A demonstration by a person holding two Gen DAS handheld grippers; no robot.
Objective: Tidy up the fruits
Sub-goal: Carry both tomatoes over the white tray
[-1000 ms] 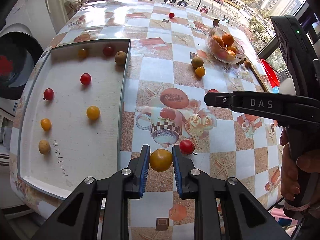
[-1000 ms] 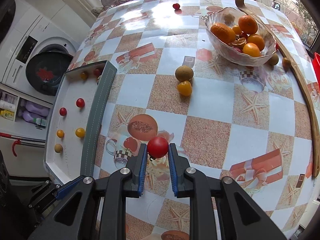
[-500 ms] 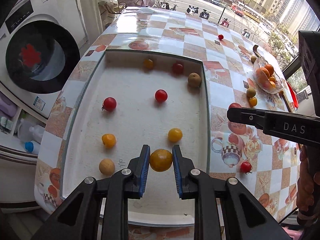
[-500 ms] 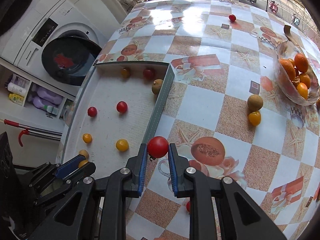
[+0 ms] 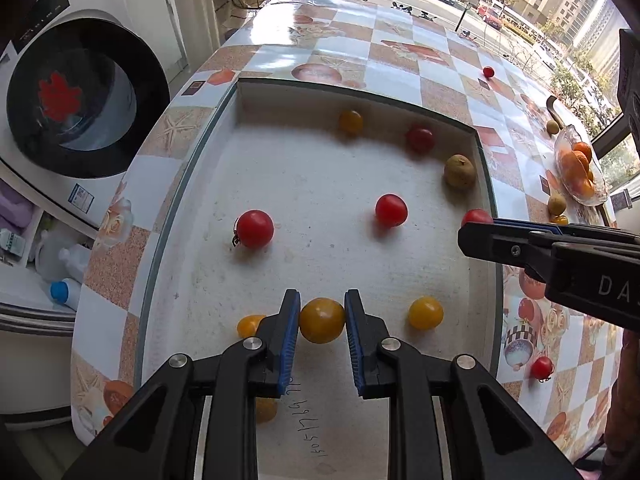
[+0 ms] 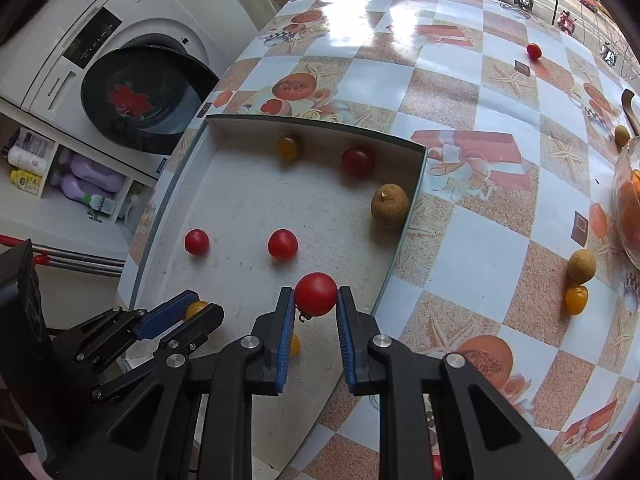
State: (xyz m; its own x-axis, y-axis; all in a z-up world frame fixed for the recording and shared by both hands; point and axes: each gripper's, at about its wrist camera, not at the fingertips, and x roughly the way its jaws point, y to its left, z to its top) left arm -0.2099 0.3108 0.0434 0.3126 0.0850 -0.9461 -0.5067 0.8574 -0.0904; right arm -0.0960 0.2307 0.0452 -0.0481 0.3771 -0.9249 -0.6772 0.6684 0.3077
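My left gripper (image 5: 322, 320) is shut on a yellow tomato (image 5: 322, 319) and holds it over the near part of the white tray (image 5: 320, 184). My right gripper (image 6: 316, 300) is shut on a red tomato (image 6: 316, 294) over the tray's (image 6: 240, 208) right side; it shows in the left wrist view (image 5: 474, 222) too. In the tray lie several red and yellow tomatoes and a brown longan (image 5: 460, 171). My left gripper also shows in the right wrist view (image 6: 188, 312).
On the checked tablecloth lie a red tomato (image 5: 542, 368), a far red tomato (image 6: 534, 51), a longan (image 6: 582, 266) and a yellow tomato (image 6: 576, 299). A glass bowl of oranges (image 5: 580, 168) stands at the right. A washing machine (image 6: 132, 80) is left of the table.
Both grippers have moved left and forward over the tray, each still holding its tomato. The left one now hangs lower over the tray floor.
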